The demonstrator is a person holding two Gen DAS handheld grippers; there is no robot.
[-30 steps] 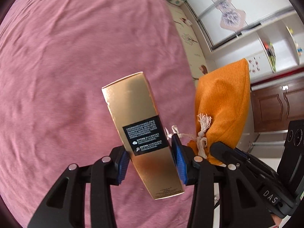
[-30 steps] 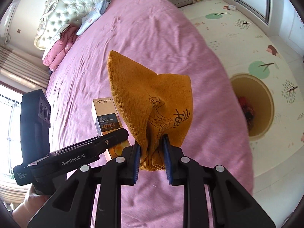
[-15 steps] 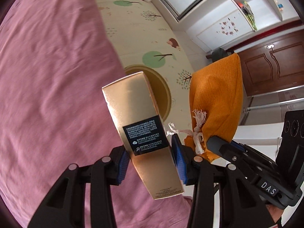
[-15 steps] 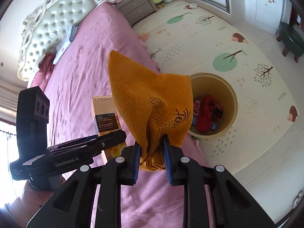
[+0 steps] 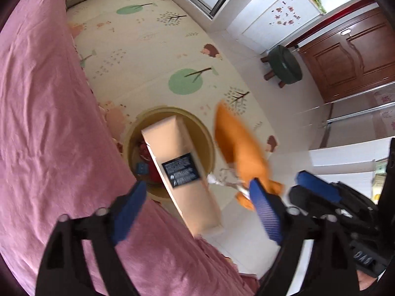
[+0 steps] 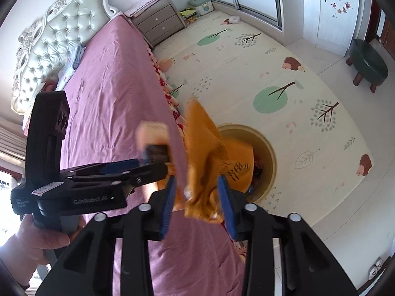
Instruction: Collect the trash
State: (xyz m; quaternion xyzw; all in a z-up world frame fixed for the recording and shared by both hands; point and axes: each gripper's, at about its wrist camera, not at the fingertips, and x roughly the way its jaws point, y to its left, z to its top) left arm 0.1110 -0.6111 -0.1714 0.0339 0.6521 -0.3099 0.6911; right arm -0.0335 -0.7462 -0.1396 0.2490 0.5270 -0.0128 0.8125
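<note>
Left wrist view, left to right: pink bedspread (image 5: pixel 44 128) fills the left side. Left gripper (image 5: pixel 197 207) has its blue pads spread wide, with clear gaps on both sides of the gold carton (image 5: pixel 182 172); nothing is clamped. The carton is tilted, motion-blurred, its black label facing the camera, and it sits in line with the mouth of the round tan bin (image 5: pixel 170 148) on the floor beside the bed edge. Red items and 1 small blue item lie inside the bin. Just right of the carton is the orange cloth pouch (image 5: pixel 239 150), blurred, with a pale drawstring at its lower end. Right gripper (image 5: pixel 279 185) shows at the lower right, its 2 blue pads apart on either side of the pouch's lower end. A dark green stool (image 5: pixel 284 65) stands on the floor at upper right, near a brown door.

Right wrist view, left to right: the person's left hand (image 6: pixel 44 236) holds the left gripper's black body. The carton (image 6: pixel 153 143) is blurred above that tool's tips. Right gripper (image 6: pixel 197 197) is parted; the pouch (image 6: pixel 212 157) hangs between the pads, and contact with the right pad cannot be judged through blur. The bin (image 6: pixel 267 148) lies directly behind the pouch, on the patterned play mat (image 6: pixel 284 56).
</note>
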